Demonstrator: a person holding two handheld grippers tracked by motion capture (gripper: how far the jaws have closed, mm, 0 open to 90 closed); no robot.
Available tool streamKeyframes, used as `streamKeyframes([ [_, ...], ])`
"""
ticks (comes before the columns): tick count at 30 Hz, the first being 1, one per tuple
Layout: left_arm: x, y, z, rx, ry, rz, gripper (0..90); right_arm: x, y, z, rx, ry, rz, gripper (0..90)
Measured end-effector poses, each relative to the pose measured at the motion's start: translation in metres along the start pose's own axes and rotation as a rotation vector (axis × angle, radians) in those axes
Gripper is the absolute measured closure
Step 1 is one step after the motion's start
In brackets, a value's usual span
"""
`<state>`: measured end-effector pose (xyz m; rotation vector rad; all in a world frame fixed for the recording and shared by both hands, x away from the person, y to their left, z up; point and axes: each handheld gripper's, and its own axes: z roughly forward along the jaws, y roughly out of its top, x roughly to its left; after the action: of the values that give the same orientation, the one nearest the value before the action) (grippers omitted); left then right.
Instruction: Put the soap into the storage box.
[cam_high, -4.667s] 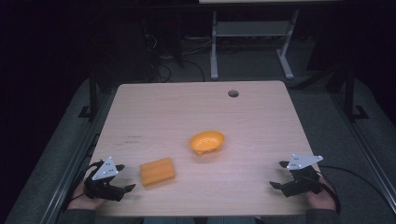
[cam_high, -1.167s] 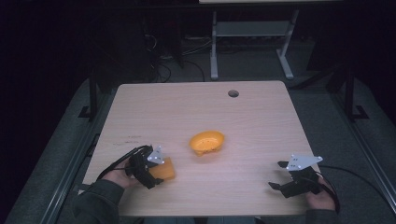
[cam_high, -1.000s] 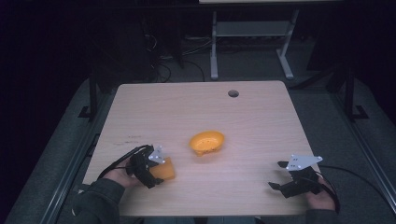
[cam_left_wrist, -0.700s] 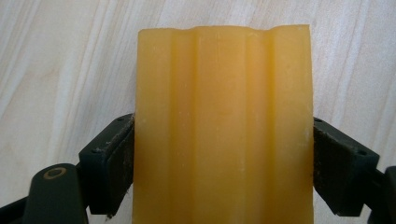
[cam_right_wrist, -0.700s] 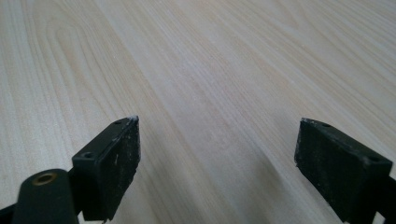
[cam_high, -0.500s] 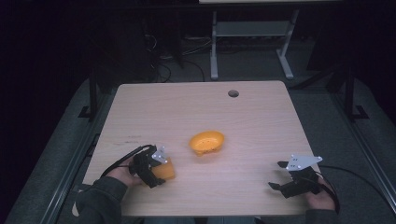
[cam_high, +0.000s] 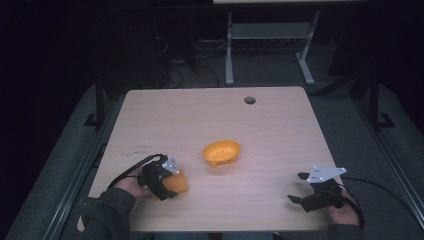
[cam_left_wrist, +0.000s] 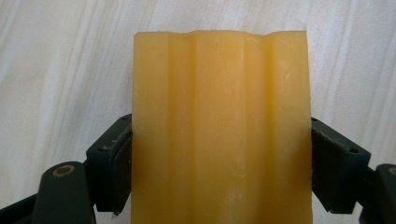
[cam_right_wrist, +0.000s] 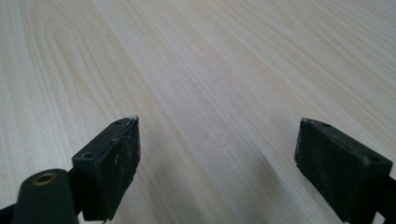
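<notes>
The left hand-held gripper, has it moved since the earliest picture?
Yes. The left hand-held gripper moved rightward, nearer the orange bowl, and now clamps the yellow block.

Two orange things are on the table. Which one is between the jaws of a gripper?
The ridged orange block at the near left: the left gripper clamps its sides. The orange bowl stands free at mid-table.

A pale wood table (cam_high: 280, 125) with a grommet hole (cam_high: 249, 100) stands on grey floor (cam_high: 395, 145); behind, a white frame (cam_high: 270, 37) in dark.
</notes>
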<state>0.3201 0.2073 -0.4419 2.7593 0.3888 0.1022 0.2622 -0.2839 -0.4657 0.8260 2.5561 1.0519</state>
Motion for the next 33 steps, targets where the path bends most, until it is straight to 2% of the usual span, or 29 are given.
streamKeyframes([
  [5, -0.003, 0.004, -0.004, -0.013, 0.006, 0.008, 20.9, 0.000, 0.000, 0.000, -0.004, 0.002, -0.001, 13.7],
  [9, -0.004, 0.010, -0.012, -0.020, 0.032, 0.033, 20.9, 0.000, 0.000, -0.001, -0.014, 0.004, -0.003, 13.7],
  [14, -0.003, 0.015, -0.016, -0.026, 0.034, 0.041, 20.9, 0.000, 0.001, -0.003, -0.026, 0.003, 0.008, 13.7],
  [19, -0.002, 0.020, -0.020, -0.033, 0.040, 0.048, 20.9, 0.000, 0.001, -0.003, -0.028, 0.003, -0.003, 13.7],
  [22, -0.001, 0.021, -0.021, -0.027, 0.046, 0.054, 20.9, 0.000, 0.001, -0.003, -0.027, 0.004, -0.003, 13.7],
  [23, -0.001, 0.023, -0.021, -0.012, 0.063, 0.073, 20.9, 0.000, 0.001, -0.003, -0.024, 0.004, 0.004, 13.7],
  [33, 0.004, 0.031, -0.027, -0.019, 0.054, 0.078, 20.9, 0.001, 0.001, -0.002, -0.024, 0.006, 0.001, 13.7],
])
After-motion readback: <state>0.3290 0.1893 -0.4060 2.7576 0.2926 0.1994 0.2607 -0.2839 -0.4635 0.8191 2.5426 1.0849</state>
